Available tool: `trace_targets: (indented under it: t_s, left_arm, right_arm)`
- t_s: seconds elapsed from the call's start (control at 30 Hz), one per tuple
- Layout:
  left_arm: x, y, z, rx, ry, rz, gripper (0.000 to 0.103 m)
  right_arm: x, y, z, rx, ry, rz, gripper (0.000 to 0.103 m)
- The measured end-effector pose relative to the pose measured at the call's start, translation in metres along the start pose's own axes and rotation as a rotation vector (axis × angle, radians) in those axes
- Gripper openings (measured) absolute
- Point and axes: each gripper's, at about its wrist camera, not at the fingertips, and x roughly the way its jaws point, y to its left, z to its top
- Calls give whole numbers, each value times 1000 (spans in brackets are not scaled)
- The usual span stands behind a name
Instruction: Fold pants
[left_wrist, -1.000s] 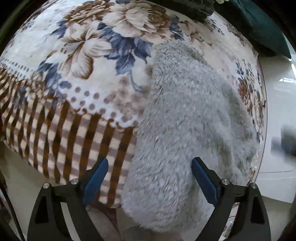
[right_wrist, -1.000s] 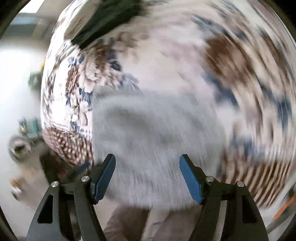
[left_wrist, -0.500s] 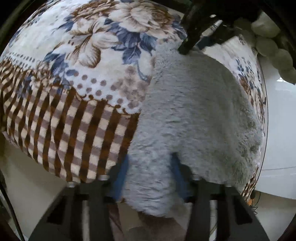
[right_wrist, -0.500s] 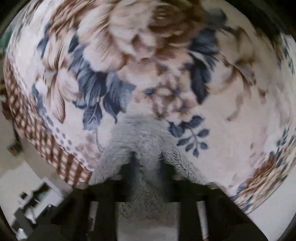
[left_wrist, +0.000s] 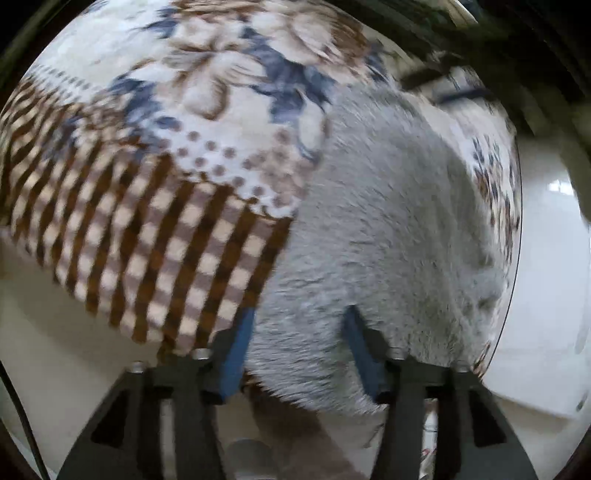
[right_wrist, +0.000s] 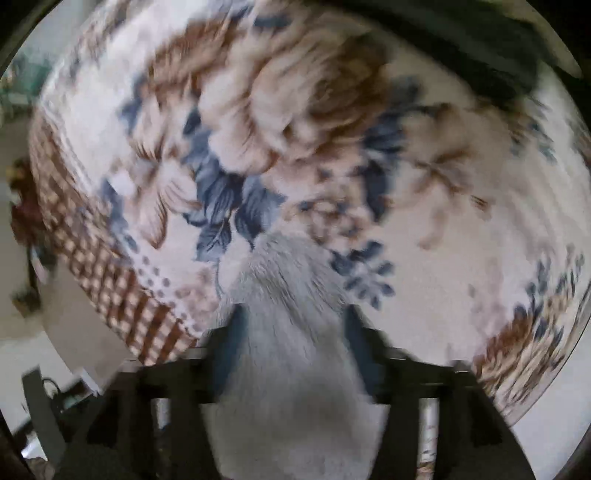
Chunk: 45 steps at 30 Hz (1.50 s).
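Low in each frame, both grippers (left_wrist: 299, 343) (right_wrist: 291, 343) clench the fluffy grey pants (left_wrist: 388, 229) over a floral blanket (left_wrist: 207, 122); slippery pile could escape.

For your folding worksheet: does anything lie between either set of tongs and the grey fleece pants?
Nothing visible does. The left tongs and right tongs each already have the grey pants between their fingers, on the floral blanket.

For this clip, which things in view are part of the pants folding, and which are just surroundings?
Part of the job:
grey fleece pants
left hand-held gripper, shut on the pants
right hand-held gripper, shut on the pants

Just surroundings:
floral blanket under the pants
white floor
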Motion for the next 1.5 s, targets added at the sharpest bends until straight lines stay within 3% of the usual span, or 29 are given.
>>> trace_targets:
  t_s: [0.07,0.17,0.3,0.37,0.43,0.5,0.53,0.57,0.63,0.7,0.77,0.9,1.0,1.1,1.2,1.23,1.27,1.37,1.5]
  left_arm:
    - [-15,-1,1,6,-33,18,66]
    - [-17,-7,4,18,-22,7,67]
    - [1,-22,10,54,-1,31,67]
    - [16,-29,10,96,25,83,67]
    - [24,-32,11,100,50,101,67]
    - [15,-36,13,101,25,71,67]
    - [9,-40,15,116,2,48,72]
    - [2,-44,18,140,-34,17,90]
    - [-6,-52,23,192,-105,-45,103]
    - [2,-55,36,222,-111,-119,103]
    - [17,-53,50,220,-84,-160,103]
    - [55,-51,72,200,11,-241,103]
    - [78,-48,79,201,68,-222,103]
    - [96,-43,81,197,116,-272,103]
    - [110,-31,84,125,158,-347,103]
    - [112,-29,84,113,158,-365,103]
    - [111,-30,84,112,147,-373,96]
    - [95,-35,81,116,105,-413,55]
    - [69,-45,77,105,98,-466,49]
  right_arm:
    - [-19,-30,-34,71,-44,-17,70]
    - [-26,-85,-95,235,-54,-5,70]
    - [15,-163,-171,509,7,66,70]
    - [51,-190,-200,633,26,147,70]
    - [77,-207,-220,740,32,161,70]
    - [84,-216,-248,855,-58,317,70]
    - [81,-216,-258,874,-108,376,70]
    - [76,-213,-274,878,-198,462,85]
    - [70,-205,-299,855,-293,481,100]
    - [73,-195,-322,822,-372,455,100]
    - [98,-187,-334,802,-347,499,100]
    - [157,-179,-333,779,-279,688,100]
    - [185,-183,-328,806,-280,808,102]
    - [191,-186,-324,824,-304,896,102]
    - [192,-179,-317,791,-326,953,100]
    - [192,-175,-314,781,-327,948,92]
    - [192,-172,-313,773,-323,930,73]
    - [185,-168,-315,791,-346,917,53]
    - [157,-164,-324,795,-393,913,48]
